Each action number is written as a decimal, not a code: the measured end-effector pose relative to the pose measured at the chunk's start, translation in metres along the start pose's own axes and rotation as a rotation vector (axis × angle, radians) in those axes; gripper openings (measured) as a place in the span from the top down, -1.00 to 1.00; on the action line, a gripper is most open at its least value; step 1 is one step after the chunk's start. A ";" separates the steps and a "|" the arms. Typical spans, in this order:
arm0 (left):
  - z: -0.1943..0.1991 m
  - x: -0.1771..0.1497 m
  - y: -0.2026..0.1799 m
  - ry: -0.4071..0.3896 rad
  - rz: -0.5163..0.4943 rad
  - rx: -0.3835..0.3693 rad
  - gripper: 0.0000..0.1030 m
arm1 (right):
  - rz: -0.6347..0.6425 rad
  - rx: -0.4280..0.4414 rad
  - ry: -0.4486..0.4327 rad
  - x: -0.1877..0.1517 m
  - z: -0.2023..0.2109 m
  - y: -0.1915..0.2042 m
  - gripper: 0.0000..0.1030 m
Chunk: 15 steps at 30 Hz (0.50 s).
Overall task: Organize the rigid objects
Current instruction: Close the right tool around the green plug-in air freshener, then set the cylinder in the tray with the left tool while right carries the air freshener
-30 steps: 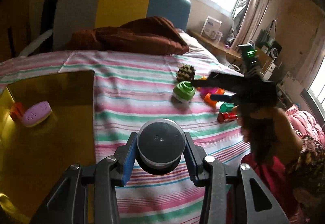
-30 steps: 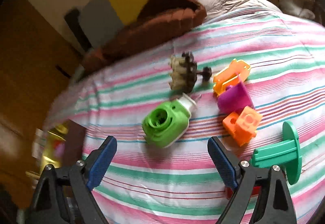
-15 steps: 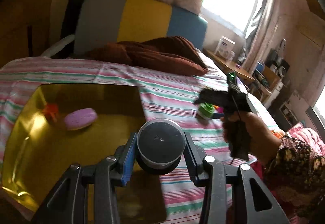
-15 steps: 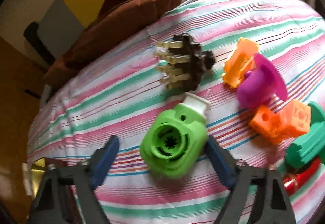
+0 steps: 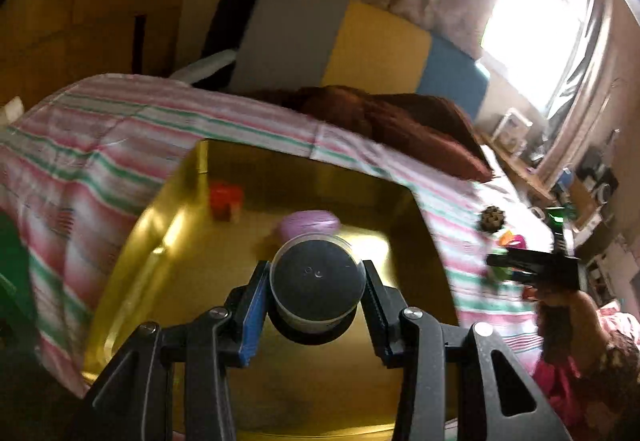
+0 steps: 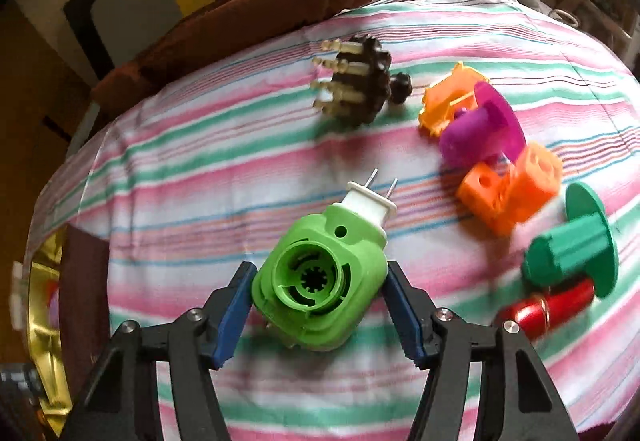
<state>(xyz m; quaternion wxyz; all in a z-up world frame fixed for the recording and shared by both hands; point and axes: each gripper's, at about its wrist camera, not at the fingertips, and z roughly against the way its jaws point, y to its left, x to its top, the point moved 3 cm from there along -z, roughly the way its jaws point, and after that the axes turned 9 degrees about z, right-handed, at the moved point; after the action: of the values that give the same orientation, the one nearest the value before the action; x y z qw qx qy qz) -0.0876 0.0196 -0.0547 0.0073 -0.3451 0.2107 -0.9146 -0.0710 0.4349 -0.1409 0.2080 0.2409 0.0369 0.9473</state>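
Observation:
My left gripper is shut on a round black-lidded jar and holds it above the gold tray. A purple oval piece and a red block lie in the tray. My right gripper is open, with its blue pads on either side of a green plug-in device with a white plug, lying on the striped bedspread. The pads stand close to its sides; I cannot tell if they touch.
On the bedspread to the right lie a brown pegged piece, an orange part, a magenta spool, an orange block, a green spool and a red tube. A brown blanket lies behind.
My left gripper has carried the jar leftward to above the gold tray. My right gripper has come down around the green plug-in device and its pads have narrowed.

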 end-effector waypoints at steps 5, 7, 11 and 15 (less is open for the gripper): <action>-0.016 0.005 0.034 0.033 0.028 0.090 0.15 | 0.011 0.026 0.004 -0.023 0.013 0.006 -0.25; -0.024 0.008 0.047 0.040 0.043 0.114 0.15 | 0.007 0.038 0.005 -0.030 0.017 0.007 -0.25; -0.043 0.021 0.060 0.054 0.043 0.160 0.15 | -0.007 0.064 0.001 -0.043 0.025 0.011 -0.25; -0.059 0.036 0.066 0.050 0.067 0.191 0.15 | 0.005 0.055 -0.006 -0.053 0.031 0.017 -0.25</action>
<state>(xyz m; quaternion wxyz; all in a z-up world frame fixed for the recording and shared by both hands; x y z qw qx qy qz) -0.1611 -0.0236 -0.0978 0.0656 -0.3127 0.1340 -0.9381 -0.0207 0.3972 -0.1338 0.1989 0.2492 0.0615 0.9458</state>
